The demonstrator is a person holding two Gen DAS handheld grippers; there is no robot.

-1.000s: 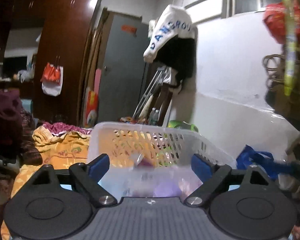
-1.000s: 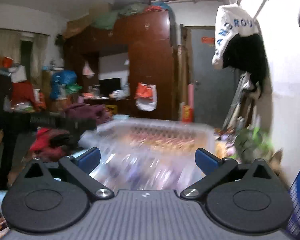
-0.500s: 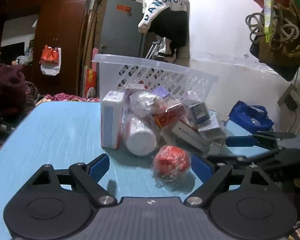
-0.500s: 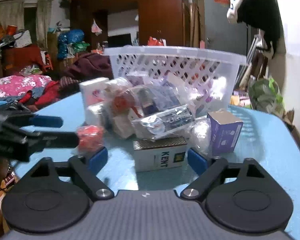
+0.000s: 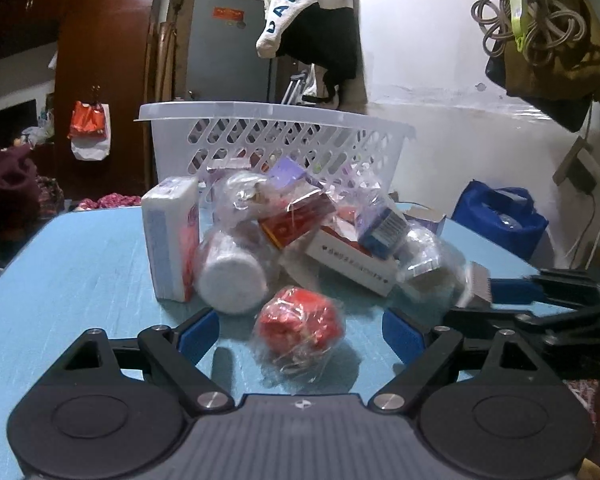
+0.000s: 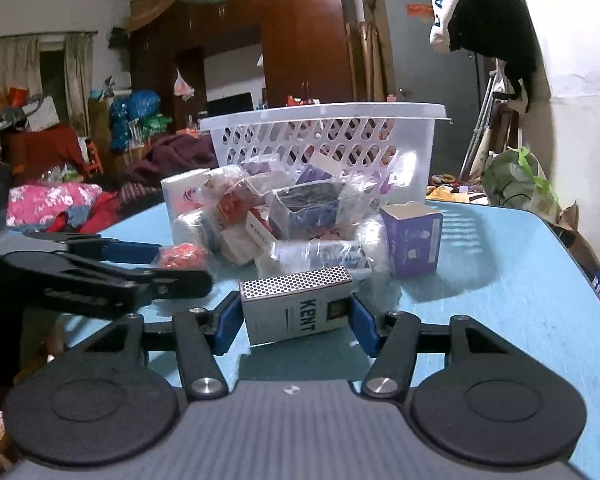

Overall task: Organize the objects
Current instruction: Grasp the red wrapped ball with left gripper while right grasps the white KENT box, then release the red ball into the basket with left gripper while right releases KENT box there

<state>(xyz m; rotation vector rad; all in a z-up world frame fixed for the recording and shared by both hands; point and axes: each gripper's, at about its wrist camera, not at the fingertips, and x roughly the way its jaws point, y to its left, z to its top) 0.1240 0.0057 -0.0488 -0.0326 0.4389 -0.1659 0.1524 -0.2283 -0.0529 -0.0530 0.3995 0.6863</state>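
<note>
A pile of small packaged goods lies on the blue table [image 5: 80, 256] in front of a white plastic basket [image 5: 276, 136]. A red wrapped ball [image 5: 300, 324] lies nearest my left gripper [image 5: 300, 330], which is open with the ball between its blue fingertips. My right gripper [image 6: 294, 320] is shut on a silver KENT box [image 6: 296, 308] standing on the table; the box also shows in the left wrist view [image 5: 476, 284]. A purple carton [image 6: 414, 236] stands to the right of the pile. A white box [image 5: 172, 240] and a white bottle [image 5: 232, 280] are at the pile's left.
A blue bag [image 5: 500, 216] sits at the table's right edge by the white wall. A green bag [image 6: 516, 184] lies beyond the far right corner. Clothes and bedding [image 6: 56, 204] lie left of the table. The basket [image 6: 324, 140] stands at the table's far side.
Both grippers came down from basket height to the tabletop. The right gripper moved forward and closed its fingers onto the KENT box. The left gripper edged closer to the red ball.
</note>
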